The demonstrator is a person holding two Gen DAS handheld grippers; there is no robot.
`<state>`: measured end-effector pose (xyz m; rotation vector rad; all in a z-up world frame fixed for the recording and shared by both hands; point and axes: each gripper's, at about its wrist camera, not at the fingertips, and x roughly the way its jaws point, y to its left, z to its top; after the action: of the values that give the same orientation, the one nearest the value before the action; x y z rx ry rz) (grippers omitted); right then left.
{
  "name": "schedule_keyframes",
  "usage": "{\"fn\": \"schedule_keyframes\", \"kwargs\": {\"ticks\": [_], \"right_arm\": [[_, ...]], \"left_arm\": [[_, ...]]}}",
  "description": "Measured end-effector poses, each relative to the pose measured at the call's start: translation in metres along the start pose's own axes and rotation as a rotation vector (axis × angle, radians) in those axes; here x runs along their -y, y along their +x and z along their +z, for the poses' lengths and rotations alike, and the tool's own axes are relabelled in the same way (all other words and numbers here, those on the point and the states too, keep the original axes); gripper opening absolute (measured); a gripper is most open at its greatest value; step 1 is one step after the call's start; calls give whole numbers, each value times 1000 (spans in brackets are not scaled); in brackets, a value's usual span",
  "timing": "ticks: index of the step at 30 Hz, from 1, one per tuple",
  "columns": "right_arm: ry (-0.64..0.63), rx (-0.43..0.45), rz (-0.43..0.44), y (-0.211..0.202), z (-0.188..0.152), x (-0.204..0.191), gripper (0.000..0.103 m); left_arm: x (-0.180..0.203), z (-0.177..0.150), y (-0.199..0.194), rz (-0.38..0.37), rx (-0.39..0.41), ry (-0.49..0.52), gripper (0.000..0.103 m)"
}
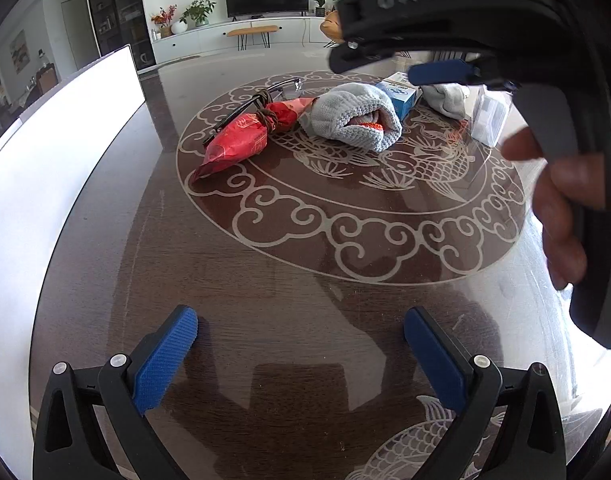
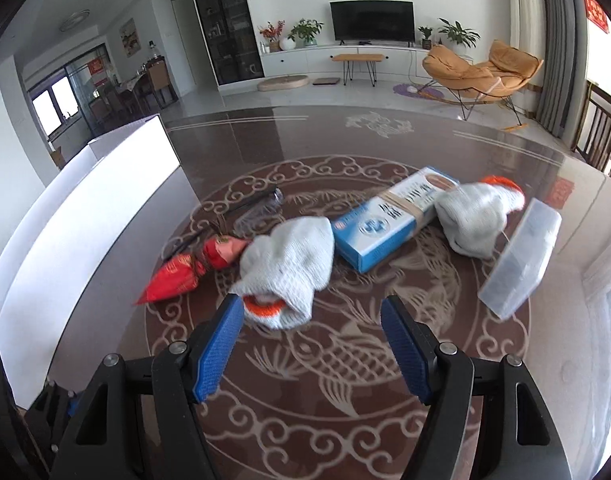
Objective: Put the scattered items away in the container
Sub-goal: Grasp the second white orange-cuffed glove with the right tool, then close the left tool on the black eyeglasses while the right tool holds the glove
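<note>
On the dark patterned table lie a red packet [image 1: 241, 136] [image 2: 185, 270], glasses [image 1: 265, 94] [image 2: 261, 210], a rolled white glove with orange cuff [image 1: 355, 118] [image 2: 285, 268], a blue-white box [image 1: 401, 94] [image 2: 393, 220], a second glove [image 1: 447, 98] [image 2: 475, 216] and a clear plastic case [image 1: 489, 114] [image 2: 521, 252]. The white container [image 1: 45, 184] [image 2: 85, 216] stands at the left. My left gripper [image 1: 301, 344] is open and empty, above bare table. My right gripper [image 2: 311, 320] is open, just in front of the near glove; it shows from the side in the left wrist view [image 1: 437, 72].
The table [image 1: 305, 280] has a pale fish-and-cloud pattern under glass. The hand holding the right gripper [image 1: 557, 208] fills the right of the left wrist view. Beyond the table are a TV console [image 2: 369, 54] and an orange chair [image 2: 477, 70].
</note>
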<state>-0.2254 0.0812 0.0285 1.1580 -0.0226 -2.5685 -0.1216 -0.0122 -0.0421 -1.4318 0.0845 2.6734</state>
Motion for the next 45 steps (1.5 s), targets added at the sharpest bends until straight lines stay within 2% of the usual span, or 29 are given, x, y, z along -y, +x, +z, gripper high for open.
{"fn": "schedule_keyframes", "kwargs": {"ticks": [2, 6, 9, 11, 13, 16, 19, 23, 25, 26, 29, 31, 34, 35, 38, 40, 42, 45], "right_arm": [[-41, -18, 68, 23, 17, -14, 73], [-125, -168, 26, 65, 12, -20, 71], [-230, -224, -36, 54, -16, -12, 71], [-308, -238, -66, 30, -42, -4, 71], [-306, -252, -81, 3, -64, 9, 70], [-231, -138, -52, -55, -96, 31, 71], [-106, -71, -26, -96, -133, 58, 71], [11, -103, -62, -105, -173, 83, 71], [-8, -60, -74, -111, -177, 79, 71], [-17, -69, -78, -111, -177, 76, 71], [-41, -78, -102, -107, -176, 72, 72], [-36, -77, -116, -103, -175, 70, 72], [-25, -73, -131, -103, -176, 70, 71], [-11, -69, -134, -105, -176, 72, 71], [53, -51, -134, -108, -175, 84, 71], [98, -34, -121, -112, -175, 91, 71], [133, -20, -103, -115, -176, 97, 71], [154, -10, -92, -117, -176, 100, 71]], "left_arm": [[0, 0, 0, 0, 0, 0, 103], [0, 0, 0, 0, 0, 0, 103], [0, 0, 0, 0, 0, 0, 103], [0, 0, 0, 0, 0, 1, 103], [0, 0, 0, -3, -2, 6, 103], [-4, 8, 1, -63, 10, 54, 103], [-12, 28, 0, -15, 62, 126, 103], [-16, 62, 18, 32, 46, 263, 103], [-13, 78, 34, 72, 56, 342, 103], [-11, 86, 44, 97, 49, 378, 103], [-9, 116, 62, 71, 53, 415, 103], [-5, 132, 72, 13, 54, 429, 103], [7, 141, 81, -200, 1, 439, 103], [12, 140, 79, -253, -1, 446, 103], [22, 129, 67, -473, -47, 441, 103], [20, 119, 52, -505, -26, 415, 103], [9, 110, 35, -469, 33, 355, 103], [-9, 103, 19, -403, 61, 274, 103]]}}
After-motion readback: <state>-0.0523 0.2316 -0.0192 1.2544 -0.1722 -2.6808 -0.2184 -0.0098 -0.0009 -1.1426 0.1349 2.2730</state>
